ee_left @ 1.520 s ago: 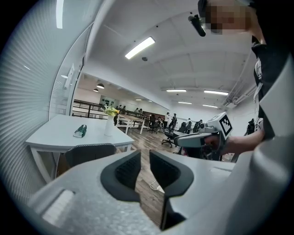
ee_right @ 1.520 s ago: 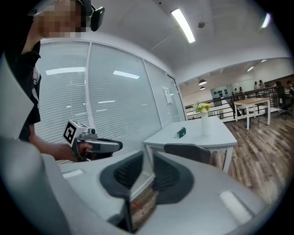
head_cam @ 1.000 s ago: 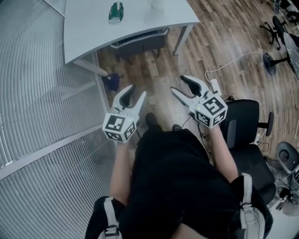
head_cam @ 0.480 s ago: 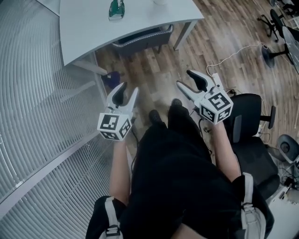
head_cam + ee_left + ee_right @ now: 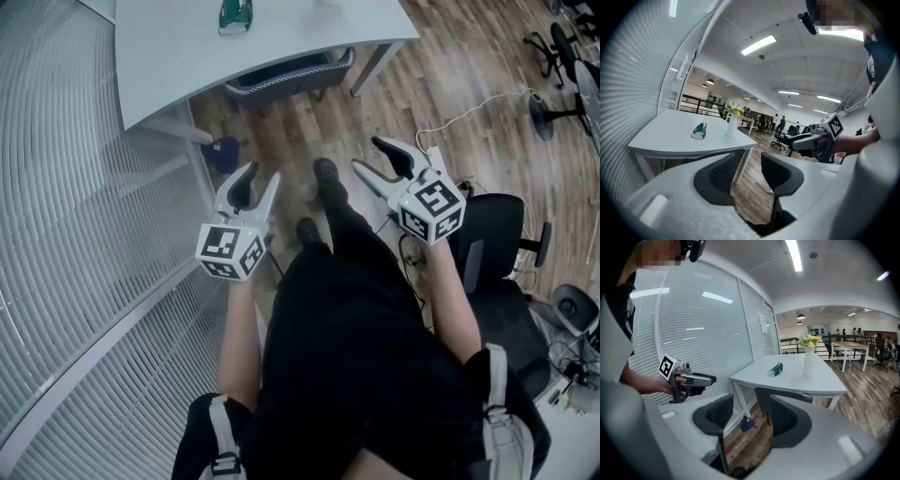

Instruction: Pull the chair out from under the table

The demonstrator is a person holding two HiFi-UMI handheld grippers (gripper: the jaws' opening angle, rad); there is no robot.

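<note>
- Left claw (image 5: 255, 183): jaws apart, nothing between them; it is aimed toward the counter (image 5: 178, 56) and well apart from it.
- Chair (image 5: 289, 73): tucked under the counter's near edge, with only its dark mesh back showing. Neither claw touches it.
- Right claw (image 5: 368, 156): jaws apart and empty, level with the left claw.
- Step in hand, as judged: approach; the pull is not yet begun.
- Next move calls for closing the distance, then clamping 1 or 2 claws on the chair's top rail.
- Count: 2 claws, 1 counter, 1 tucked chair, 1 green object (image 5: 234, 15), 1 vase (image 5: 809, 363), and 1 office chair (image 5: 497, 281) at right.
</note>
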